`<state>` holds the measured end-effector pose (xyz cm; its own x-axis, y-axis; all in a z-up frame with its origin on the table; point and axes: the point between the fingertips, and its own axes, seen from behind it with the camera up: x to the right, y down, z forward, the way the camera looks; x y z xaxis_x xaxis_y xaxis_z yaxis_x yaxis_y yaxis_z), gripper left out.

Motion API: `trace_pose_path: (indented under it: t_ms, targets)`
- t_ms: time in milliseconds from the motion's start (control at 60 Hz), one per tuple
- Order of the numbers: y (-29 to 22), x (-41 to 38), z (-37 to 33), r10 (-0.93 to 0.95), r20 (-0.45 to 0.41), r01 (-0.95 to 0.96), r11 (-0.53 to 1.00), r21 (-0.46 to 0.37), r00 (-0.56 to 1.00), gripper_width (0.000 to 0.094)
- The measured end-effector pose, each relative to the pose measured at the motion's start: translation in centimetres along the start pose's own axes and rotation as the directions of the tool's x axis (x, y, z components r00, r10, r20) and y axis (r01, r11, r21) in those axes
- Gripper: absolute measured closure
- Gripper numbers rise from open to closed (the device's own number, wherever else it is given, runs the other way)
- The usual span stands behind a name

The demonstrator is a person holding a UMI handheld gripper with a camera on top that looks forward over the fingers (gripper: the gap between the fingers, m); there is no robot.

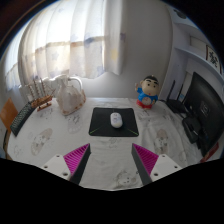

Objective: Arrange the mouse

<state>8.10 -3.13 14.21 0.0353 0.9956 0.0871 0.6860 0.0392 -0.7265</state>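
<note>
A small, rounded white mouse (116,120) is seen lying on a flat, dark rectangular mouse pad (100,126), on a table (50,140) covered with pale patterned cloth. Its long axis runs away from the gripper (112,158). The fingers are spread wide, nothing held; the mouse lies well beyond them.

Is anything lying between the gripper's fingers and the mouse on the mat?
Nothing visible does. The mouse sits on the black mat beyond the open gripper, with only bare tablecloth between. The toy figure stands farther back, off to one side.
</note>
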Motion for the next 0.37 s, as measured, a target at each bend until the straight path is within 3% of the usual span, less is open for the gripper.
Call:
trace_pose_path:
  t_ms: [150,367]
  targets:
    - [-1.1,-0.1,0.2,-0.001,-0.030,0.002,1.000,0.029,1.000,0.0078]
    - [-1.8,-1.8,1.0,0.004,-0.003,-0.004,1.000,0.019,1.000,0.0078]
